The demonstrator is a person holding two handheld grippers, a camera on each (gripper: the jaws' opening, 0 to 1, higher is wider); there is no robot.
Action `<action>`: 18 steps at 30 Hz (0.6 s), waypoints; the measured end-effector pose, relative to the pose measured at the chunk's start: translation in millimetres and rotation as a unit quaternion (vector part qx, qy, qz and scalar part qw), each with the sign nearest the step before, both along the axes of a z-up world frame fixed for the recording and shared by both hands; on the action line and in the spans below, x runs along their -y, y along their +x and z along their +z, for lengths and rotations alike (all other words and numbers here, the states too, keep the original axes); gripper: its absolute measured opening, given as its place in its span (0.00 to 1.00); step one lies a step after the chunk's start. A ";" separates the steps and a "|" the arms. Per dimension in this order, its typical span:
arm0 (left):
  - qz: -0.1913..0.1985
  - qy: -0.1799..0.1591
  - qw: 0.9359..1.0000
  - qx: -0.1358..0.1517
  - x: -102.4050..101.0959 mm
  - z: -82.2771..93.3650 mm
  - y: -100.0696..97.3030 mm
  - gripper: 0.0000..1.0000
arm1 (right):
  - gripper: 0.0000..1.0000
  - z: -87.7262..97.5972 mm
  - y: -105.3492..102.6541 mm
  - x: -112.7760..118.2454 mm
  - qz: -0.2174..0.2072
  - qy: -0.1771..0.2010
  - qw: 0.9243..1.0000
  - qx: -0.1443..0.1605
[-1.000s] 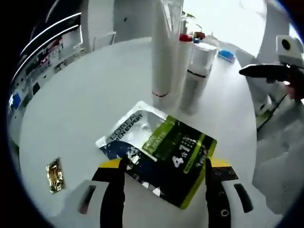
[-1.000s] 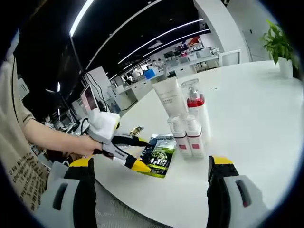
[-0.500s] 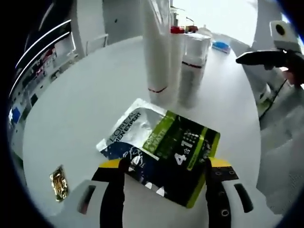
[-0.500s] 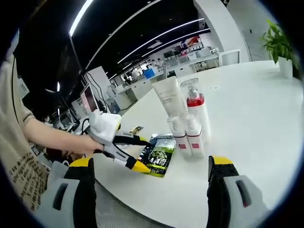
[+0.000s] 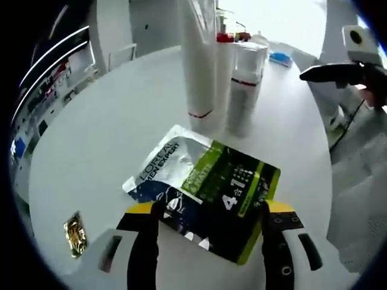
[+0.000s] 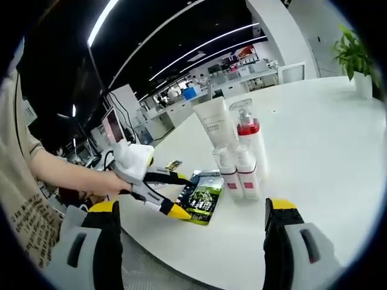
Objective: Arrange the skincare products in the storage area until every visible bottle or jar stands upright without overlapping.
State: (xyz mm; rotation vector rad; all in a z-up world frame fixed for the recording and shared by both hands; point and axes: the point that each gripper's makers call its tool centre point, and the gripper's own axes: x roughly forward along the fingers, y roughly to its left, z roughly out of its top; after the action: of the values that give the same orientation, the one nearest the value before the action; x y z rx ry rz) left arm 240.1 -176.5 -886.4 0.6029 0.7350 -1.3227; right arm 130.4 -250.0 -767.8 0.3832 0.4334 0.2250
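bottles [image 6: 242,158]: four upright; one sachet [image 5: 205,187] flat.

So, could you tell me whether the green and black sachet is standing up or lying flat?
Lying flat. The sachet rests face up on the white table, its printed front fully readable, in front of the upright tube, between the left gripper jaws.
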 end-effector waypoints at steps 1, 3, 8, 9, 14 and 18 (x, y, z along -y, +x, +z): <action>0.000 0.000 1.000 0.000 0.0 0.0 -0.1 0.66 | 1.00 0.1 0.0 -0.2 0.000 0.000 1.000 0.000; 0.000 0.000 1.000 0.000 0.4 -0.7 0.7 0.67 | 1.00 0.2 -0.1 -0.7 0.002 -0.001 1.000 0.000; -0.001 -0.002 1.000 -0.002 1.0 -1.4 0.8 0.70 | 1.00 0.0 -0.5 -1.2 0.002 0.000 1.000 -0.001; -0.001 -0.001 1.000 -0.001 0.8 -1.3 1.3 0.70 | 1.00 -0.2 -0.6 -1.3 0.002 0.000 1.000 -0.001; 0.007 -0.005 1.000 0.003 -1.8 1.1 2.6 0.69 | 1.00 -0.8 -0.7 -2.5 0.006 -0.002 1.000 -0.002; 0.013 -0.005 1.000 0.002 -6.6 3.9 3.4 0.71 | 1.00 -0.8 -0.4 -3.4 0.009 -0.004 1.000 -0.002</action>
State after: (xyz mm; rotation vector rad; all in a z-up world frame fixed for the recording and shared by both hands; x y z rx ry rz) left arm 243.5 -169.9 -882.5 0.5867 0.7304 -1.2996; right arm 130.0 -246.6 -768.6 0.3715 0.4425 0.2406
